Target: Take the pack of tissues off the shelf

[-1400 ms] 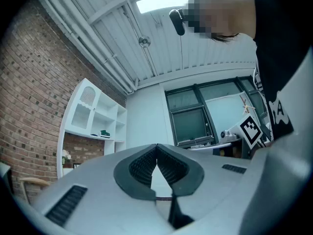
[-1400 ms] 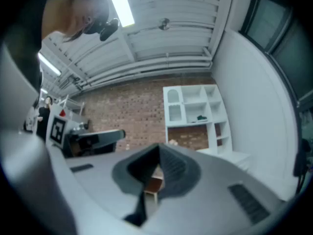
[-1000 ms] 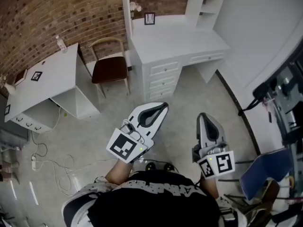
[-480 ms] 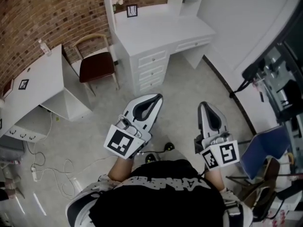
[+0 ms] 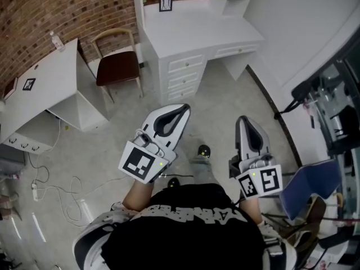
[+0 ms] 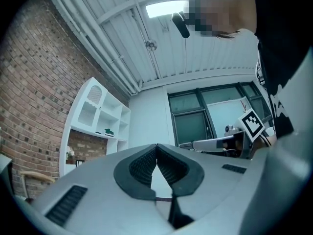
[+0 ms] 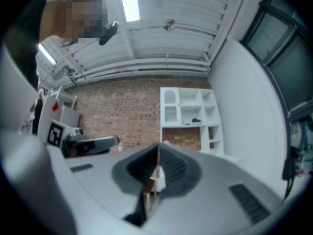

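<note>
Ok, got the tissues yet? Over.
Left gripper, right gripper shut, empty. Green pack, likely tissues, on shelf, untouched. Desk stands below shelf.

Green tissue pack (image 7: 196, 120) — lying (distant), on shelf (image 7: 182, 125)

Two grippers (image 5: 184, 106) (image 5: 242, 118), two white desks (image 5: 45, 83) (image 5: 197, 30), one chair (image 5: 117, 67), one shelf (image 7: 180, 106)

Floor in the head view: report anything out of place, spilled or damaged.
Only a loose white cable stands out. It drops from the side desk and sprawls in loops across the floor at the picture's left, which looks untidy. The chair stands upright. Nothing looks spilled or broken.
</note>
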A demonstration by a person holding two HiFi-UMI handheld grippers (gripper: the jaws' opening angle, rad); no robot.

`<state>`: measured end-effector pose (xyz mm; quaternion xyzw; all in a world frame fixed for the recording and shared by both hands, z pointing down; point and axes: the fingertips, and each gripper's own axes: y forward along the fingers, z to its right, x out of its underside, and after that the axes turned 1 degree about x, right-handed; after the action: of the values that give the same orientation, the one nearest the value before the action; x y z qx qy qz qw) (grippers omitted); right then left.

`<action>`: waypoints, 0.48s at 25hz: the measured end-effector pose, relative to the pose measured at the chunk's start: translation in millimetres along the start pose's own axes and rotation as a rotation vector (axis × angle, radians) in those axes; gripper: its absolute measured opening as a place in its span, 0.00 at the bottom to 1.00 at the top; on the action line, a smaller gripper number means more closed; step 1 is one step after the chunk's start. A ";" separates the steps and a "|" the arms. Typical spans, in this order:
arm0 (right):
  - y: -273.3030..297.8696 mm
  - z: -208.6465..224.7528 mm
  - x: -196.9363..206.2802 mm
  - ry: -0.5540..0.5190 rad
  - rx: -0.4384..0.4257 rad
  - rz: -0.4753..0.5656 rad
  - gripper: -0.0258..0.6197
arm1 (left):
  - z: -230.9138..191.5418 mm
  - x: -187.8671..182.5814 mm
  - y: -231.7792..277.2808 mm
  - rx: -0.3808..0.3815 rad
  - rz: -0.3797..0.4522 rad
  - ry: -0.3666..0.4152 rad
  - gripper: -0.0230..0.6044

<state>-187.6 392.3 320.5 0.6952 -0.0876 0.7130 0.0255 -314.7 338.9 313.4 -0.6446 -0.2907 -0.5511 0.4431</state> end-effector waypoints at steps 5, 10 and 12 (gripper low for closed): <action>24.6 19.3 6.7 0.033 -0.036 0.010 0.09 | -14.3 4.6 17.4 -0.044 -0.024 0.038 0.09; 50.3 47.0 8.9 0.044 -0.060 0.017 0.09 | -24.4 10.4 47.4 -0.063 -0.042 0.067 0.09; 61.3 59.6 10.8 0.039 -0.066 0.015 0.09 | -29.9 13.5 61.0 -0.074 -0.042 0.074 0.09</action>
<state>-138.9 321.5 326.9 0.6792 -0.1161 0.7234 0.0448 -272.6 284.0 311.2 -0.6334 -0.2669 -0.5942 0.4178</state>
